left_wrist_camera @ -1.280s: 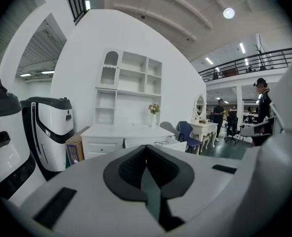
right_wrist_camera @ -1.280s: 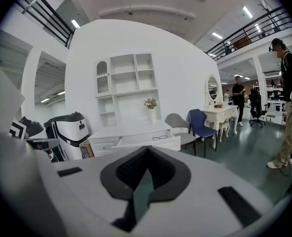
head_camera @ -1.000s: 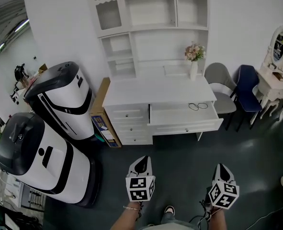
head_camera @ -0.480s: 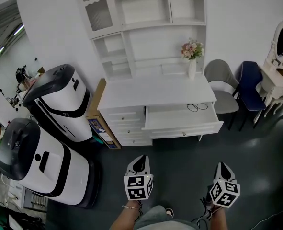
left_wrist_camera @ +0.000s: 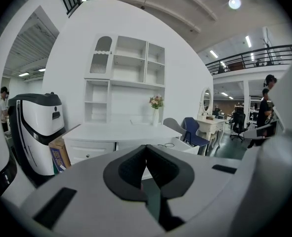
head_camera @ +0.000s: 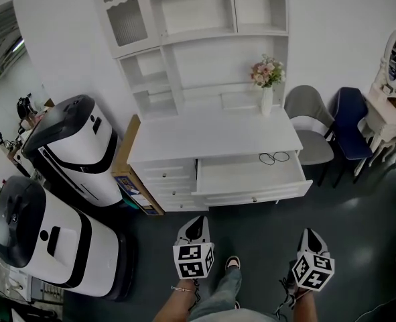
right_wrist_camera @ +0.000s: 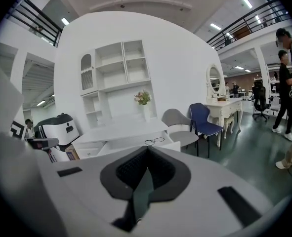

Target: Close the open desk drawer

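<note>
A white desk with a shelf unit on it stands against the wall. Its wide top drawer is pulled out, and a black looped cord lies in the drawer's back right corner. My left gripper and right gripper hang low in the head view, well short of the drawer front and touching nothing. Both are shut with nothing between the jaws. The left gripper view shows the shut gripper before the desk and drawer. The right gripper points at the open drawer.
Two big white-and-black machines stand left of the desk, with a cardboard box between them and it. A flower vase sits on the desk. A grey chair, a blue chair and a dressing table stand on the right.
The desk has come nearer and shifted left in the head view. A leg has stepped forward between the grippers. Both grippers stay shut, and the drawer is still open.
</note>
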`<action>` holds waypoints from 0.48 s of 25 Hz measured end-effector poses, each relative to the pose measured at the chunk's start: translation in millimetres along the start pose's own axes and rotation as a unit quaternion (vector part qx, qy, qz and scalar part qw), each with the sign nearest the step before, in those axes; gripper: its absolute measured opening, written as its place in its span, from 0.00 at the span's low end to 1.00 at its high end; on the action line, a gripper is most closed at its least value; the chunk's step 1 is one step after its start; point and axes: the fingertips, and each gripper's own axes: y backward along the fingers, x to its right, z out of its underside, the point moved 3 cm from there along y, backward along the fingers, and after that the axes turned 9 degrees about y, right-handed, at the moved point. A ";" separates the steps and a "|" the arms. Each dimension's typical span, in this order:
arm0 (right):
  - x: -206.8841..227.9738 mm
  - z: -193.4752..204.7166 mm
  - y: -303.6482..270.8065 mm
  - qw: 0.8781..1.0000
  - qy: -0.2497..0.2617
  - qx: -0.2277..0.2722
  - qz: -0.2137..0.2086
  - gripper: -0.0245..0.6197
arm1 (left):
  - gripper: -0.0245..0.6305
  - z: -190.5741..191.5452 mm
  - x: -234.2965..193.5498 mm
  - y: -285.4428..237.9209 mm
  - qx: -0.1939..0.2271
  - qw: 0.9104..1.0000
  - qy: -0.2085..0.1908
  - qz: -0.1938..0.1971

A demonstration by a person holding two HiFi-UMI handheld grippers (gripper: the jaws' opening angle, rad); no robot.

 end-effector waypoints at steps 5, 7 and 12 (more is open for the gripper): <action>11.3 -27.0 -37.9 1.000 0.001 0.004 0.011 0.05 | 0.07 -24.0 4.9 -49.6 0.004 1.000 -0.002 0.012; 12.4 -37.7 -53.4 1.000 -0.001 0.006 0.014 0.05 | 0.07 -33.5 4.3 -68.5 0.005 1.000 -0.001 0.016; 17.7 -58.6 -92.4 1.000 -0.005 0.002 0.020 0.05 | 0.07 -54.0 5.0 -115.7 0.002 1.000 -0.004 0.026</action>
